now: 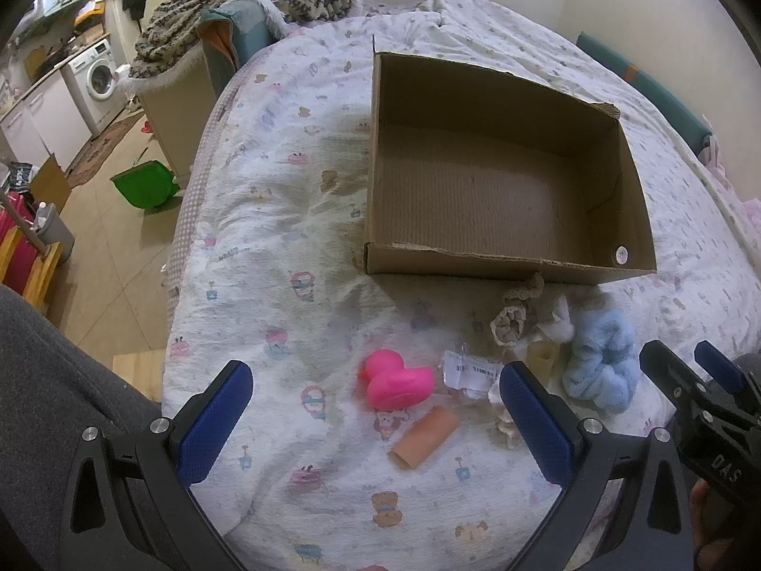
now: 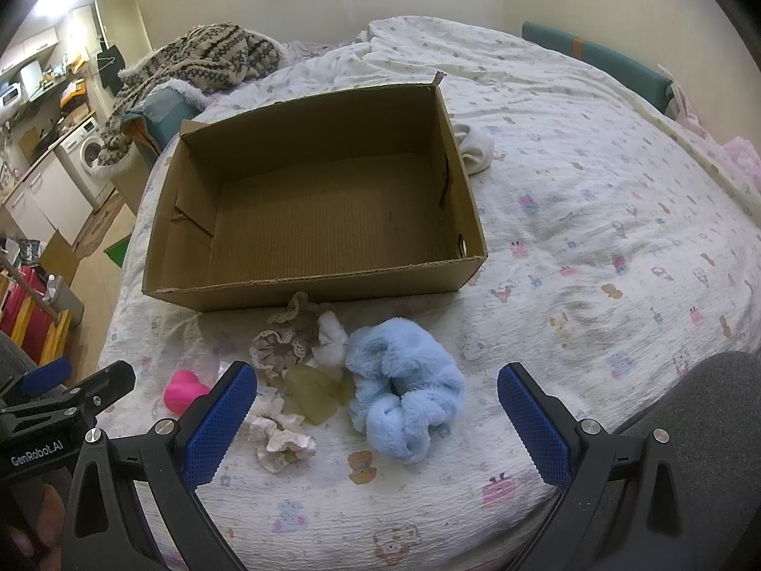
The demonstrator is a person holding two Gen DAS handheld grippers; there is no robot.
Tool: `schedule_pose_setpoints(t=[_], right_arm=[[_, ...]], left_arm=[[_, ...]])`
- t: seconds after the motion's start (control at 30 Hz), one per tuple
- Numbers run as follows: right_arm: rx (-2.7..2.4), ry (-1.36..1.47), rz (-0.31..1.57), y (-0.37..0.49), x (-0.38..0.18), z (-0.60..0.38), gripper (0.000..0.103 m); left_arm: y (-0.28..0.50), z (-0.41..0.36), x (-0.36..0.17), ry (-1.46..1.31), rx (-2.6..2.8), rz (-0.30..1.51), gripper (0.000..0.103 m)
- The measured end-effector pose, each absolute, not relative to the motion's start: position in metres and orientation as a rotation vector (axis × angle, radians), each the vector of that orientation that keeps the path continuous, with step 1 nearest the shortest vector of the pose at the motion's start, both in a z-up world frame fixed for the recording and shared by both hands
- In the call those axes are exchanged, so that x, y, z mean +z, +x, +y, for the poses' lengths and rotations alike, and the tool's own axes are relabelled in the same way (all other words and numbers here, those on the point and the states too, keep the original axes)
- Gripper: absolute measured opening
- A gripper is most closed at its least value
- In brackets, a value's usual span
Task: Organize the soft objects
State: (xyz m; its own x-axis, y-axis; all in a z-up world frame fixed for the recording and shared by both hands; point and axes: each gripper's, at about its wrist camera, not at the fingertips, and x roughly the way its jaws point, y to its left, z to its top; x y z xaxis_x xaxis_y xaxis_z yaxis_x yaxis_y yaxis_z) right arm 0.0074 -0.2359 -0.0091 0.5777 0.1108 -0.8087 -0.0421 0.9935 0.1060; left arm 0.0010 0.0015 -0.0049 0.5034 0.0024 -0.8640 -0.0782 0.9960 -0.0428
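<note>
An empty cardboard box (image 1: 499,190) (image 2: 314,219) sits on the bed. In front of it lie a pink rubber duck (image 1: 397,380) (image 2: 183,392), a peach tube (image 1: 425,437), a fluffy blue scrunchie (image 1: 600,364) (image 2: 404,390), a beige lace scrunchie (image 1: 510,326) (image 2: 280,347), a cream scrunchie (image 2: 280,438), a white scrunchie (image 2: 333,340) and a yellowish soft piece (image 2: 316,392). My left gripper (image 1: 375,421) is open above the duck and tube. My right gripper (image 2: 375,421) is open, just short of the blue scrunchie. Both are empty.
The bed cover (image 1: 285,261) (image 2: 594,238) has a cartoon print. A white cloth (image 2: 471,145) lies beyond the box's right corner. A patterned blanket (image 1: 247,4) hangs over the headboard. The floor at left holds a green bin (image 1: 145,185) and a washing machine (image 1: 97,76).
</note>
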Motion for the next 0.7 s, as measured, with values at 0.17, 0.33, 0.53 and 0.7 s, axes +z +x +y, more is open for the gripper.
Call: schedule_pose_setpoints(t=[0.17, 0.33, 0.53, 0.7], right_arm=[[0.089, 0.080, 0.954, 0.0075, -0.0102, -0.2394, 0.103], [0.087, 0.084, 0.955, 0.0076, -0.0125, -0.2376, 0.103], [0.090, 0.084, 0.956, 0.0074, -0.0136, -0.2379, 0.103], [0.088, 0.087, 0.955, 0.0082, -0.0136, -0.2374, 0.103]], left_arm=[[0.0004, 0.0020, -0.0052, -0.085, 0.048, 1.044, 0.103], [0.0011, 0.0011, -0.0052, -0.092, 0.046, 1.050, 0.103], [0.0015, 0.0004, -0.0042, -0.085, 0.049, 1.047, 0.103], [0.0014, 0.0004, -0.0033, -0.086, 0.049, 1.045, 0.103]])
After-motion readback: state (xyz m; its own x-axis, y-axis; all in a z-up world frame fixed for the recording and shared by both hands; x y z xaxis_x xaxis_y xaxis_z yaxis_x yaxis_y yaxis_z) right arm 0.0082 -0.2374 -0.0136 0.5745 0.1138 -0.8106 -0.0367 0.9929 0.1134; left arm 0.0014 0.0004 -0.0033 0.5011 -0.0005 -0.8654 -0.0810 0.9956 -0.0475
